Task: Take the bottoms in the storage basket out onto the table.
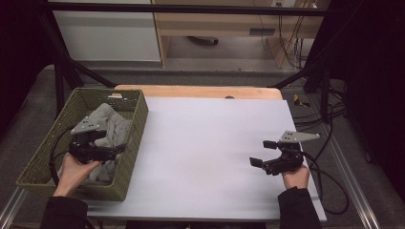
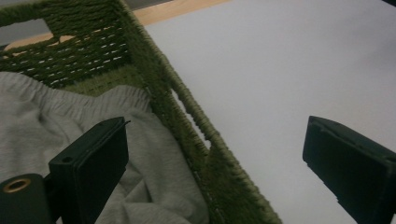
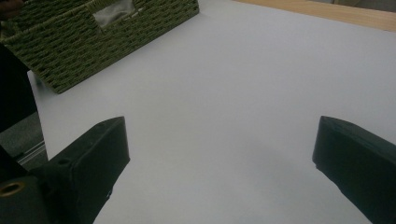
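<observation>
Green basket (image 1: 134,125) runs lengthwise away, holding crumpled grey garment (image 1: 111,128).

1. Two black jaws rise from the bottom corners of the frame, set wide apart with nothing between them; they belong to the right gripper (image 3: 219,158).
2. A white table surface (image 3: 224,93) lies beneath and beyond the jaws.
3. A green woven basket (image 3: 70,42) sits at the upper left, with a handle opening in its side.
4. A strip of wooden tabletop (image 3: 336,11) runs along the upper right edge.
</observation>
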